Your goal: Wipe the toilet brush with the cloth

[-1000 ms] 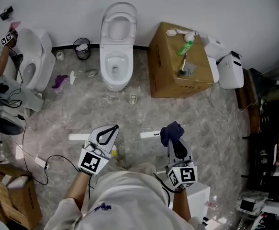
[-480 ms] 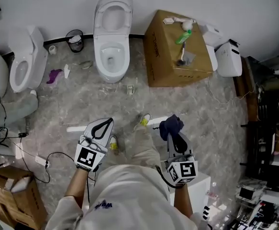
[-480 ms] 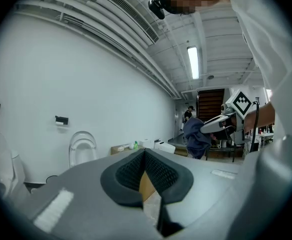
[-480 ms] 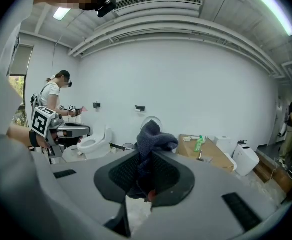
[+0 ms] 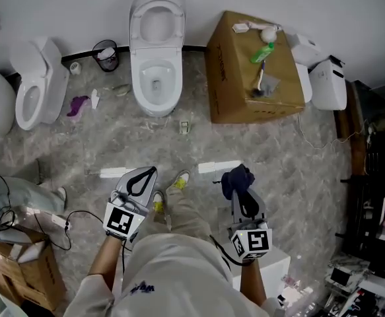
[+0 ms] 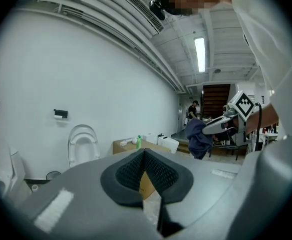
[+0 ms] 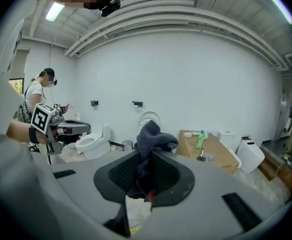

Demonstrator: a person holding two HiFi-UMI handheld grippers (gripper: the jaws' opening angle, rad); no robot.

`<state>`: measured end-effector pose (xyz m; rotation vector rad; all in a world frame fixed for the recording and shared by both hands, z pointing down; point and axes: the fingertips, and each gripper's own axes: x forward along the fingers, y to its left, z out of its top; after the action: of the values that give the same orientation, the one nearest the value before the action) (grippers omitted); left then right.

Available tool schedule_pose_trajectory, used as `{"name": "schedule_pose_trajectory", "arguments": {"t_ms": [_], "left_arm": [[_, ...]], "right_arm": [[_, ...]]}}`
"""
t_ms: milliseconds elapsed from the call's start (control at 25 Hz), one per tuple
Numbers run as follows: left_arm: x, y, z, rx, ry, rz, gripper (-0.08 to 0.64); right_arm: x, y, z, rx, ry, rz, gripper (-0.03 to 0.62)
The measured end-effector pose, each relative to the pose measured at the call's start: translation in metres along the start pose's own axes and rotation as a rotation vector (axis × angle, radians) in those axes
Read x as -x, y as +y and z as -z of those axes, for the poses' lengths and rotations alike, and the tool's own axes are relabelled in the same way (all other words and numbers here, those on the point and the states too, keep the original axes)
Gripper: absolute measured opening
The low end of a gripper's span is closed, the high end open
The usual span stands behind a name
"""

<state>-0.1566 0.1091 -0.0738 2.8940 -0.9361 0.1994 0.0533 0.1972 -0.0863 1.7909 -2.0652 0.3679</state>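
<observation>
My right gripper (image 5: 239, 190) is shut on a dark blue cloth (image 5: 237, 179), which bunches up above the jaws (image 7: 153, 136). My left gripper (image 5: 148, 175) is shut with nothing between its pads (image 6: 144, 159). Both hang over the marble floor, well short of the cardboard box (image 5: 235, 91). On top of the box lie a green bottle (image 5: 261, 53), a white item and a thin dark-headed tool (image 5: 259, 83) that may be the toilet brush (image 7: 202, 157). From the left gripper view, the cloth (image 6: 198, 136) shows at the right.
A white toilet (image 5: 156, 58) with its lid up stands against the wall, left of the box. A second toilet (image 5: 37, 84) and a small bin (image 5: 105, 55) stand further left. White units (image 5: 327, 84) are right of the box. Cables (image 5: 60, 220) and a carton (image 5: 20, 276) lie at the lower left.
The person has stepped forward and the view has shifted, so the box and toilet sit differently in frame. Both grippers keep their pose; the cloth stays held.
</observation>
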Motion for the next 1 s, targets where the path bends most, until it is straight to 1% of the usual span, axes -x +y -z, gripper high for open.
{"name": "schedule_pose_trajectory", "arguments": {"t_ms": [160, 280, 320, 400, 480, 560, 640, 720, 880, 920, 1000], "left_arm": [[-0.040, 0.007, 0.023, -0.003, 0.095, -0.010, -0.003], [-0.075, 0.011, 0.028, 0.007, 0.132, -0.019, -0.003], [-0.088, 0.013, 0.030, 0.015, 0.145, -0.020, -0.003], [-0.113, 0.013, 0.034, 0.018, 0.163, -0.014, -0.003], [-0.135, 0.009, 0.038, -0.001, 0.173, 0.009, -0.003], [-0.152, 0.005, 0.043, -0.018, 0.183, 0.031, -0.003], [-0.162, 0.005, 0.050, -0.001, 0.195, 0.027, -0.003], [-0.168, 0.007, 0.057, 0.012, 0.200, 0.016, -0.003], [-0.171, 0.011, 0.066, 0.020, 0.198, -0.012, -0.003], [-0.170, 0.012, 0.068, 0.014, 0.195, -0.012, -0.003], [-0.167, 0.014, 0.070, 0.004, 0.177, -0.010, -0.003]], "right_arm": [[-0.045, -0.031, 0.022, -0.019, 0.026, -0.027, 0.063], [-0.076, -0.062, 0.031, -0.055, 0.037, -0.039, 0.063], [-0.085, -0.072, 0.032, -0.052, 0.042, -0.036, 0.063], [-0.101, -0.090, 0.039, 0.011, 0.061, -0.024, 0.063], [-0.115, -0.102, 0.049, 0.079, 0.085, -0.025, 0.063], [-0.128, -0.108, 0.058, 0.068, 0.105, -0.050, 0.063], [-0.139, -0.114, 0.065, 0.050, 0.117, -0.072, 0.063], [-0.150, -0.118, 0.068, 0.061, 0.126, -0.077, 0.063], [-0.165, -0.118, 0.065, 0.186, 0.112, -0.081, 0.063], [-0.166, -0.118, 0.064, 0.189, 0.109, -0.080, 0.063], [-0.167, -0.118, 0.063, 0.151, 0.113, -0.075, 0.063]]}}
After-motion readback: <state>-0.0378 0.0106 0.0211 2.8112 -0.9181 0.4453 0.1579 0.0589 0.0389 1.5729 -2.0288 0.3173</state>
